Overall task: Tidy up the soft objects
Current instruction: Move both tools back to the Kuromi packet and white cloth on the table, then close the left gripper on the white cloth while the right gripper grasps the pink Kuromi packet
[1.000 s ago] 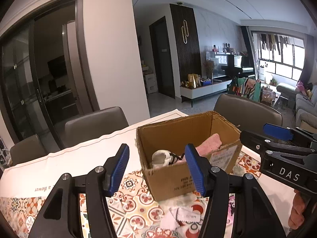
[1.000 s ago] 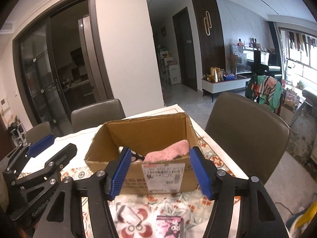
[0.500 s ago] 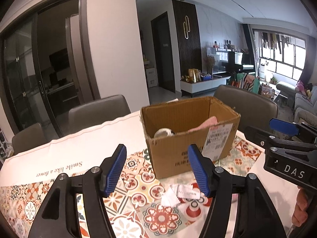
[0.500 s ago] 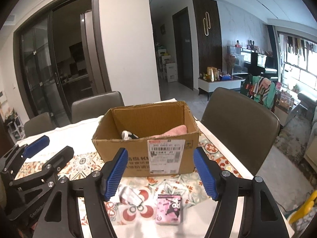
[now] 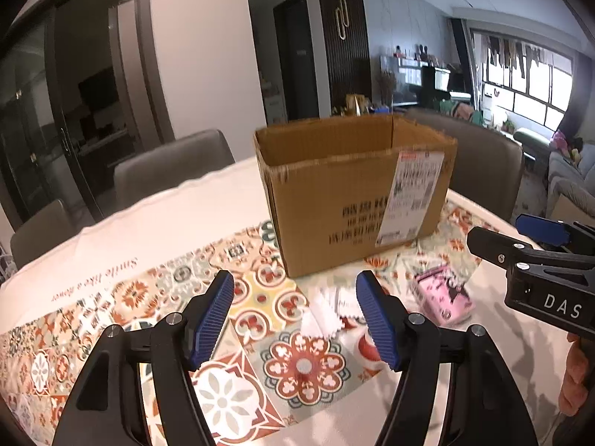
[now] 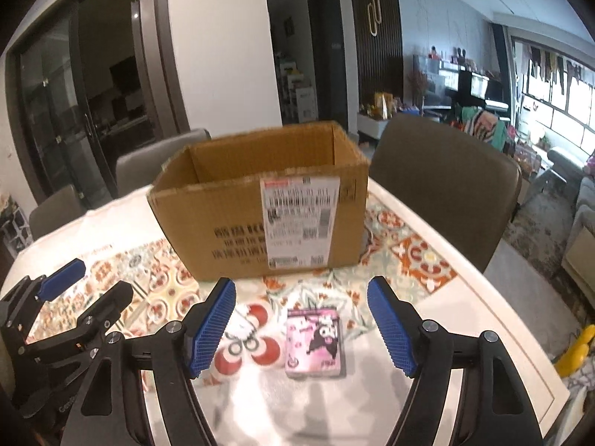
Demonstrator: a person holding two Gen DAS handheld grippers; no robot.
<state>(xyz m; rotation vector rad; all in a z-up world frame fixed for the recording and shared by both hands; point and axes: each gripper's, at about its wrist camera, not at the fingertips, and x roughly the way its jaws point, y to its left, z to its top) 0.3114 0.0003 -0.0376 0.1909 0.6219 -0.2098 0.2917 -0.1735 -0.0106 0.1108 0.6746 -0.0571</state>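
An open cardboard box (image 5: 353, 193) (image 6: 260, 204) stands on the patterned tablecloth, and its inside is hidden from this low angle. In front of it lie a pink printed packet (image 6: 316, 342) (image 5: 444, 293) and a white packet (image 5: 327, 308) (image 6: 245, 342). My left gripper (image 5: 295, 319) hovers over the cloth short of the white packet, its jaws opening with nothing held between them. My right gripper (image 6: 301, 327) hangs above the pink packet, its jaws opening too, and the pads touch nothing. Each gripper shows at the edge of the other's view.
Grey chairs (image 6: 442, 182) (image 5: 171, 171) stand around the far and right sides of the table. The table's right edge (image 6: 494, 293) runs close to the right gripper. A yellow object (image 6: 576, 349) lies on the floor beyond it.
Both grippers have sunk toward the table and their jaws have widened. The box's inside, with a pink cloth in it, has dropped out of sight. The two packets have come into view.
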